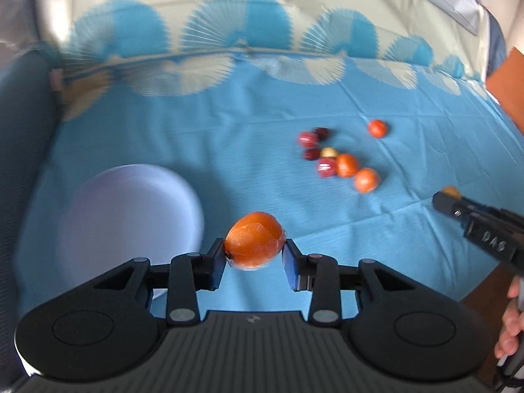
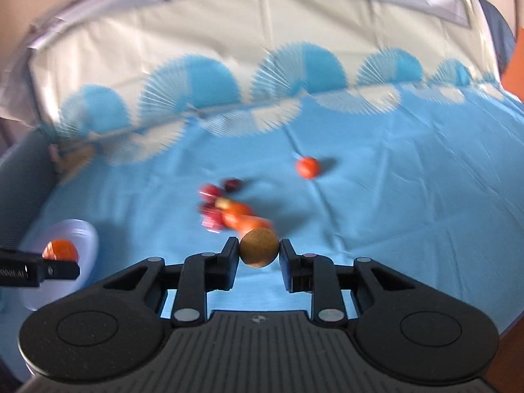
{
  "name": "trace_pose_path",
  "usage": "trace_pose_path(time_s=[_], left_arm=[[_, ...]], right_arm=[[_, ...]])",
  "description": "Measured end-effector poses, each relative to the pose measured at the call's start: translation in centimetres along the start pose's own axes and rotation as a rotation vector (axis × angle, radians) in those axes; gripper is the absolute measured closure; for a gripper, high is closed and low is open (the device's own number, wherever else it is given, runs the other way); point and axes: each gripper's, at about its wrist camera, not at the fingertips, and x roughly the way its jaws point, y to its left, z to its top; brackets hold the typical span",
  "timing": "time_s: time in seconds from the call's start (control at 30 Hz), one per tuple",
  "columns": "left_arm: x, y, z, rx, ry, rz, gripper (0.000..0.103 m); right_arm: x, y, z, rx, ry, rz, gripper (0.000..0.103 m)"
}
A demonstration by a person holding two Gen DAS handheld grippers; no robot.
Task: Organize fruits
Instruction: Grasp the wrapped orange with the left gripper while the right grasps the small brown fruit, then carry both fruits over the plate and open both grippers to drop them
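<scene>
My left gripper (image 1: 254,251) is shut on a large orange fruit (image 1: 253,240), held above the blue cloth just right of a white bowl (image 1: 127,222). In the right wrist view that bowl (image 2: 83,234) sits at the far left with the orange fruit (image 2: 60,249) and the left gripper (image 2: 62,267) in front of it. My right gripper (image 2: 258,251) is shut on a small brown round fruit (image 2: 258,247); it shows at the right edge of the left wrist view as the right gripper (image 1: 447,198). A cluster of red and orange fruits (image 1: 337,160) lies on the cloth, with one orange fruit (image 1: 377,128) apart.
A blue tablecloth (image 1: 229,137) with fan patterns covers the table, a cream band along its far edge. A dark padded edge (image 1: 23,124) runs along the left. A person's fingers (image 1: 511,327) hold the right tool at the lower right.
</scene>
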Motion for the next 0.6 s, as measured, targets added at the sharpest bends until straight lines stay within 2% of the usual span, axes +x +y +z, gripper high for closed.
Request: trace_pose_path(time_s=[0.1,0.33,0.6], left_arm=[[-4.0,3.1,-1.5,-0.034,-0.032,0.056,0.062],[-11.7,8.8,-5.4,-0.116,-0.104,0.121,0.062],[-16.5,12.9,-10.5,-0.191,-0.131,0.108,0.062]], right_arm=[[-2.6,3.5,0.2,-0.026,-0.020,0.067,0.075],[-8.2,12.3,-0.2,-0.148,-0.062,0.177,0.075],[-13.9,20.3,-2.8,-0.266,-0.033,0.277,0.075]])
